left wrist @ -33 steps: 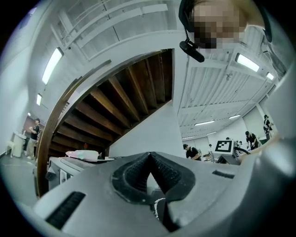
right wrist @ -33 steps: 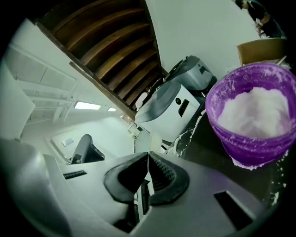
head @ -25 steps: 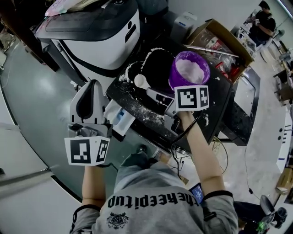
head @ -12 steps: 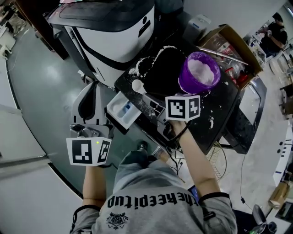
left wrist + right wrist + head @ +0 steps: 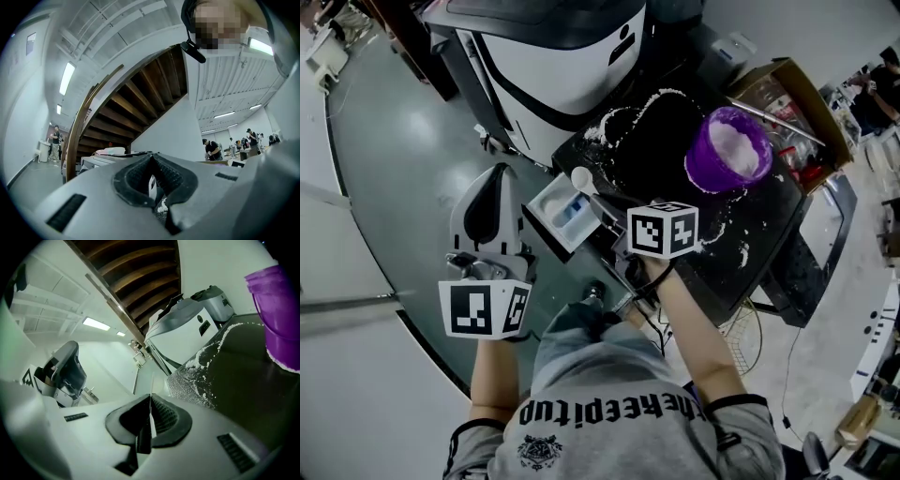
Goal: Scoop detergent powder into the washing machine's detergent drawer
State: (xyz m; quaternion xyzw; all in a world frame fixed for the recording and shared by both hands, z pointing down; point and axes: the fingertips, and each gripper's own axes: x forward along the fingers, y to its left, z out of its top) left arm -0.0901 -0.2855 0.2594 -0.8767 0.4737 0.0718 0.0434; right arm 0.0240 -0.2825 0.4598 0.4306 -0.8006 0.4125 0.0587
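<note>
My right gripper (image 5: 607,203) is shut on the handle of a white spoon (image 5: 580,178), whose bowl hangs at the far edge of the pulled-out detergent drawer (image 5: 551,217). That drawer is white with a blue compartment and juts from the washing machine (image 5: 553,56). In the right gripper view the spoon handle (image 5: 150,414) runs edge-on between the pads. A purple tub (image 5: 729,148) of white powder stands on the black table (image 5: 656,131), to the right of the spoon. My left gripper (image 5: 494,180) is shut on nothing, held over the floor left of the drawer.
Spilled powder streaks the black table around the tub (image 5: 281,319). An open cardboard box (image 5: 792,94) sits behind the tub. Grey floor (image 5: 403,159) spreads to the left. People stand in the distance (image 5: 212,149).
My right gripper has carried the spoon left and nearer, away from the purple tub to the drawer's far edge. The left gripper has barely moved.
</note>
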